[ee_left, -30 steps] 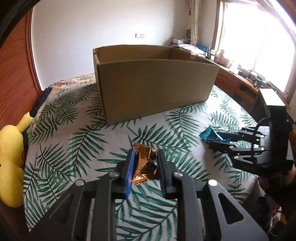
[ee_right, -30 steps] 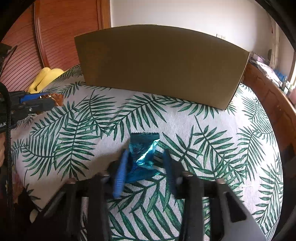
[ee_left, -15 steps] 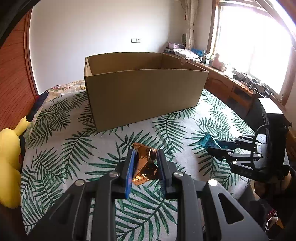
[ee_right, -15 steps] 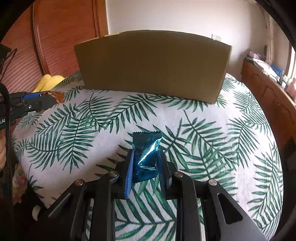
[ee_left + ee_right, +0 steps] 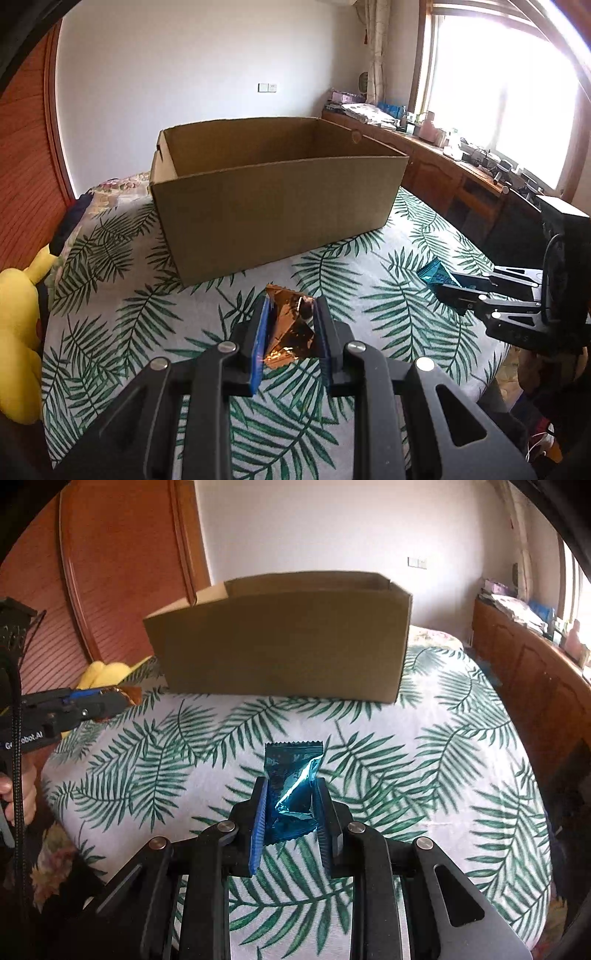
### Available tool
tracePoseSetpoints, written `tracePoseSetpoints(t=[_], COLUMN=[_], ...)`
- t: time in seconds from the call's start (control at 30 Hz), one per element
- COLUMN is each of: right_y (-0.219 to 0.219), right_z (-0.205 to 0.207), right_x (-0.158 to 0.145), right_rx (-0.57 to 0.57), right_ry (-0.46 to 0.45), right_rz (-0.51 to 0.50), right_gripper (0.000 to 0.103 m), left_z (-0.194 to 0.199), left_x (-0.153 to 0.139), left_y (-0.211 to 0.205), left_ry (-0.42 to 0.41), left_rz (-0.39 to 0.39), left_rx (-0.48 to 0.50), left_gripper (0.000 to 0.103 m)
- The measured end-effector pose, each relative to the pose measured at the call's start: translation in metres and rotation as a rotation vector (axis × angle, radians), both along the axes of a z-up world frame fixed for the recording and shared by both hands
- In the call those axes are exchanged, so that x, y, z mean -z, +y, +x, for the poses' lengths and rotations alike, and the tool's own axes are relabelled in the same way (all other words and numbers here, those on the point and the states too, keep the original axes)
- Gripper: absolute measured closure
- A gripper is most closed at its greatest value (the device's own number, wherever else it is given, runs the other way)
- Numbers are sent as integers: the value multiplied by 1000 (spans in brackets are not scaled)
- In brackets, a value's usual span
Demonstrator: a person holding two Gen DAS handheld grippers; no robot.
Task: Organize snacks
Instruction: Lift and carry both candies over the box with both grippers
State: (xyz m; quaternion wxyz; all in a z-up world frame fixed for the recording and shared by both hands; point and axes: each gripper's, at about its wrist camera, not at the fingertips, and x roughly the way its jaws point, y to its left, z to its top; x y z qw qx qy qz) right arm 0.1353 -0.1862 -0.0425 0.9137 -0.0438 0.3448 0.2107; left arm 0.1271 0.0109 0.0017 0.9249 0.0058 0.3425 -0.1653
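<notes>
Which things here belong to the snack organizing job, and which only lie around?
Job: orange snack packet in left hand-held gripper; blue snack packet in right hand-held gripper; cardboard box.
Around: yellow plush toy; leaf-print cover; cluttered wooden sideboard.

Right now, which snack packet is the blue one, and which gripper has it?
The blue packet is clamped in the right gripper; the left gripper holds the copper-orange packet.

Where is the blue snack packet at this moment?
The blue snack packet is clamped in the right gripper, above the leaf-print cloth and short of the cardboard box.
</notes>
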Motion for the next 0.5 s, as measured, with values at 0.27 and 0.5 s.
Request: tracePoseSetpoints(t=[0.27,0.5], right_y=[-9,-14], right_z=[10,28], right_x=[-25,-49], right_rx=[-7,-12], right_ry=[-49,-102], right_rz=[21,32], right_gripper=[81,81], left_z=[18,42], left_x=[-17,-41], left_y=[-8,-12], left_ry=[-25,-71], left_rz=[-20,-36], left_rx=[6,8], left_gripper=[82,82])
